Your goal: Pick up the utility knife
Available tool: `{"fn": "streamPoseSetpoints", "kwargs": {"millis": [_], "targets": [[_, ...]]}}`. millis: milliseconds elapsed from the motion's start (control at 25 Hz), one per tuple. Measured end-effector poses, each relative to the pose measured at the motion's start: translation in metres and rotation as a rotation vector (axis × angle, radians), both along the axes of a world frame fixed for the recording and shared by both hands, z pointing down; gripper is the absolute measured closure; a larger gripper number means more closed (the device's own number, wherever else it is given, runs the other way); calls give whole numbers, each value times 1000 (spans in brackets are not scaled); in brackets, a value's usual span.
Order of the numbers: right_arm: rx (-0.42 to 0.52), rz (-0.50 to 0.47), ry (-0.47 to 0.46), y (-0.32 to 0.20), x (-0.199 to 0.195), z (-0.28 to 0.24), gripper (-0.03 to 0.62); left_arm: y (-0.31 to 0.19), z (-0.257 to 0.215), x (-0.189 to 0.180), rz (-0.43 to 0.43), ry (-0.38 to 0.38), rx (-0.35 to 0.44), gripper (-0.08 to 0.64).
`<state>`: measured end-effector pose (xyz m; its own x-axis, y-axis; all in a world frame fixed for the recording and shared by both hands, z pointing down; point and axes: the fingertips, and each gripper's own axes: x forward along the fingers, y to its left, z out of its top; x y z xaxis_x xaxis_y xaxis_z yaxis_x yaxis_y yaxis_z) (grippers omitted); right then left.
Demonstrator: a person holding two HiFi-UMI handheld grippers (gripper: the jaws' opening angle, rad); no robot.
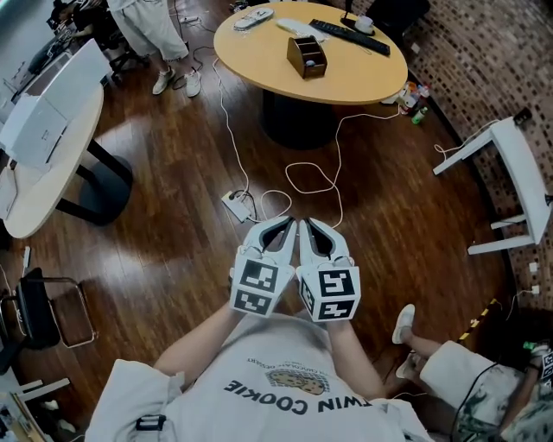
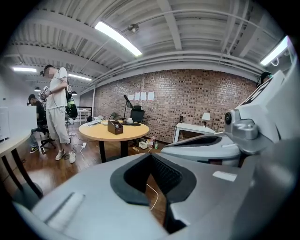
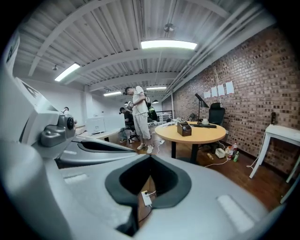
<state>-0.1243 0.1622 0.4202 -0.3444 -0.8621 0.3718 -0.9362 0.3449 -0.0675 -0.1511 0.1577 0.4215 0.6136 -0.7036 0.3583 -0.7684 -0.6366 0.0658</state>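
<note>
Both grippers are held side by side in front of my chest, above the wooden floor. The left gripper [image 1: 287, 224] [image 2: 151, 155] and the right gripper [image 1: 312, 224] [image 3: 150, 158] have their jaws closed tip to tip, with nothing between them. Both point toward a round wooden table [image 1: 259, 53] [image 2: 96, 130] [image 3: 206, 136] some way ahead. On it lie a brown box [image 1: 307, 56] [image 2: 115, 127] [image 3: 184, 128], a black keyboard [image 1: 350, 36] and a few small pale items [image 1: 253, 17]. I cannot make out a utility knife in any view.
A white power strip [image 1: 238, 205] and looping white cables [image 1: 311, 177] lie on the floor between me and the table. A curved white desk [image 1: 52, 164] is at the left and a white side table [image 1: 518, 173] at the right. A person [image 1: 160, 34] stands beyond; another's leg [image 1: 432, 358] is at the lower right.
</note>
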Motion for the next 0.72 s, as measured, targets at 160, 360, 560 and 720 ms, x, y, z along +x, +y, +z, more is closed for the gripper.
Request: {"fn": "streamPoseSetpoints", "kwargs": {"millis": [160, 360, 560, 720], "targets": [[1, 27, 8, -22, -6, 0, 594, -21, 3, -9, 22, 4, -12, 552], [-9, 46, 9, -42, -6, 7, 594, -42, 9, -9, 42, 6, -17, 552], [-16, 43, 2, -65, -1, 13, 594, -65, 15, -2, 43, 2, -26, 552], [-18, 25, -5, -94, 13, 15, 594, -93, 15, 11, 22, 0, -29, 552]]}}
